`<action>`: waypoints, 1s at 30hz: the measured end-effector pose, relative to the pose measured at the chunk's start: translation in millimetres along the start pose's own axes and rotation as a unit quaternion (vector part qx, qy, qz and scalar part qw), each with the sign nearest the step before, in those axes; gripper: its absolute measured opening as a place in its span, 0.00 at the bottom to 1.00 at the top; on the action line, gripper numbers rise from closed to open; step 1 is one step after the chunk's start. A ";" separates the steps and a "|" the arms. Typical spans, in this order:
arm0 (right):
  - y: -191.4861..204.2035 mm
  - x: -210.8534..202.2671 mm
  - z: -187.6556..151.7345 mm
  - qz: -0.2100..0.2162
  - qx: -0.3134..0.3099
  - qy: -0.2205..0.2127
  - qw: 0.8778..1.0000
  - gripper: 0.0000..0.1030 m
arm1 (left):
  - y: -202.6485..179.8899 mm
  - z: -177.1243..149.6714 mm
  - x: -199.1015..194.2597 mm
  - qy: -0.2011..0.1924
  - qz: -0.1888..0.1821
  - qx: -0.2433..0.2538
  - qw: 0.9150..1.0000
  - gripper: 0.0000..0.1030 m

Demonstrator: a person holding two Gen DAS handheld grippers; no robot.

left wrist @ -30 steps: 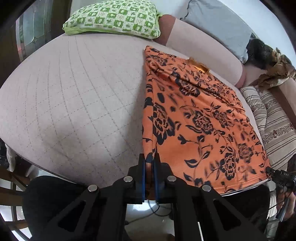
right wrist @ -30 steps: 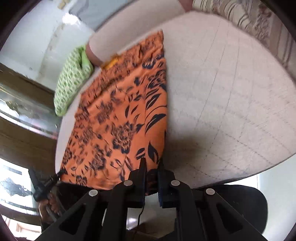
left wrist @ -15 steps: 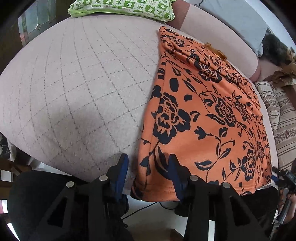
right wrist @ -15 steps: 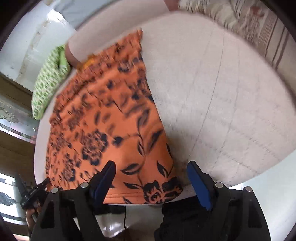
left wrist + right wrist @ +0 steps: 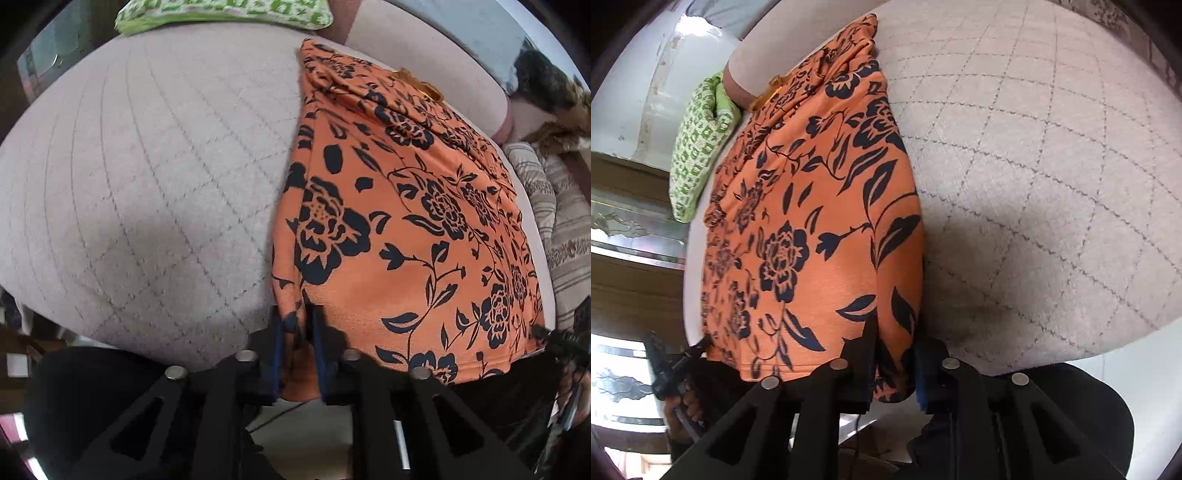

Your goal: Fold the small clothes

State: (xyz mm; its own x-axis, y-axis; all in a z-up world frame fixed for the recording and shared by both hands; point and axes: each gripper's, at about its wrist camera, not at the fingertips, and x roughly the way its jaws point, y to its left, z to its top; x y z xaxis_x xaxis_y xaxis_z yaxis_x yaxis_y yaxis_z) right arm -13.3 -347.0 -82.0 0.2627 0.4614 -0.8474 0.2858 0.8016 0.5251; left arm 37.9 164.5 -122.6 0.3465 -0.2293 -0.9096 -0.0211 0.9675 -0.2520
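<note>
An orange garment with black flowers (image 5: 406, 229) lies flat on a quilted pinkish-grey cushion (image 5: 147, 177); it also shows in the right wrist view (image 5: 812, 229). My left gripper (image 5: 298, 325) straddles the garment's near left corner, its jaws narrowly apart with the hem bunched between them. My right gripper (image 5: 895, 343) straddles the near right corner, its jaws a little wider apart with cloth between them. Each gripper shows small at the far corner in the other's view.
A green patterned pillow (image 5: 221, 11) lies at the cushion's far end, also in the right wrist view (image 5: 698, 147). A striped cushion (image 5: 561, 229) and a dark furry thing (image 5: 546, 85) sit to the right. The cushion's near edge drops to the floor.
Both grippers were shut on the corners a second ago, opened wide half a second ago, and now have narrowed around the corners again, pushed forward onto the hem.
</note>
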 end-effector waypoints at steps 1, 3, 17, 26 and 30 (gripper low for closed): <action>-0.5 -0.7 1.0 0.010 0.001 0.000 1.000 0.13 | -0.2 0.9 -1.8 -0.002 -0.006 -0.002 1.000 0.05; 5.9 -7.3 3.1 0.041 0.004 -0.007 0.999 0.13 | -0.1 5.0 -13.8 -0.017 -0.020 -0.006 1.000 0.05; 94.9 -74.0 238.8 0.198 -0.010 -0.191 0.961 0.13 | -47.2 243.5 -59.5 -0.192 -0.085 -0.023 0.977 0.12; 71.5 36.9 287.0 0.036 -0.002 -0.203 0.979 0.77 | 8.2 302.5 92.3 -0.125 0.047 -0.096 0.986 0.74; 73.4 25.0 262.2 -0.032 -0.070 -0.200 0.977 0.78 | 12.9 270.1 61.3 -0.144 0.031 -0.060 0.987 0.75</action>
State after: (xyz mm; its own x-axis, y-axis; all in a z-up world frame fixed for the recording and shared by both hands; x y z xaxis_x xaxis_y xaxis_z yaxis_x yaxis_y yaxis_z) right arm 255.8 -376.3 -44.0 0.5951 0.2456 -0.7652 0.1926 0.8808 0.4325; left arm 312.1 191.6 -92.4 0.5937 -0.1137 -0.7966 -0.1553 0.9552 -0.2520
